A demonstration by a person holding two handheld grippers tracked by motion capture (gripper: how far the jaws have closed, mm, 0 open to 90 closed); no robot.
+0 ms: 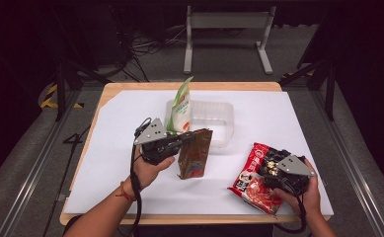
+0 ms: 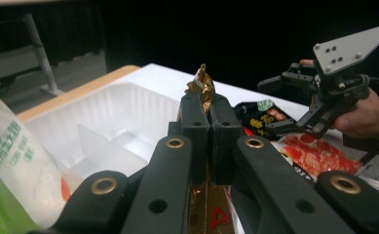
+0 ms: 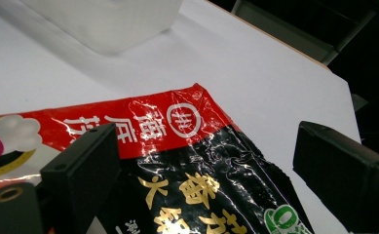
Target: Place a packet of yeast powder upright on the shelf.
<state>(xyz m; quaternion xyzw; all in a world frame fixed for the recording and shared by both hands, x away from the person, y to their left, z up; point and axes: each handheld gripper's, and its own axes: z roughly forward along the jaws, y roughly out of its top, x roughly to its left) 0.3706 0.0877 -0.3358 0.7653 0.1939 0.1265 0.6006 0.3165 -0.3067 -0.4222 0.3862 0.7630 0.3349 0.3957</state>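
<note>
- A brown and gold snack packet (image 1: 194, 153) hangs upright above the white sheet (image 1: 120, 148) that covers the table, just in front of a clear plastic tray (image 1: 214, 118).
- The left gripper (image 1: 182, 140) holds this packet by its top edge. In the left gripper view the two black jaws are pressed together with the crumpled gold rim of the packet (image 2: 202, 85) sticking up between them.
- The person's left hand (image 1: 150, 168) grips the tool from below, with a red cord around the wrist and a black cable trailing down towards the table edge.
- The tray sits near the far middle of the sheet. In the left gripper view it shows a low divider inside.
- A green and white pouch (image 1: 181, 106) stands tilted against the tray's left end, its top corner pointing away from the person.
- A red and black noodle packet (image 1: 254, 177) lies flat on the sheet at the near right, well apart from the brown packet.
- The right gripper (image 1: 271, 165) rests over this flat packet, held by the person's right hand (image 1: 298, 195). In the right gripper view its jaws are spread wide, one on each side of the packet's (image 3: 192, 161) printed face, with neither clamping it.
- The wooden table edge (image 1: 189, 86) shows around the sheet, and beyond it stands a grey metal frame (image 1: 226, 29) on a dark floor.
</note>
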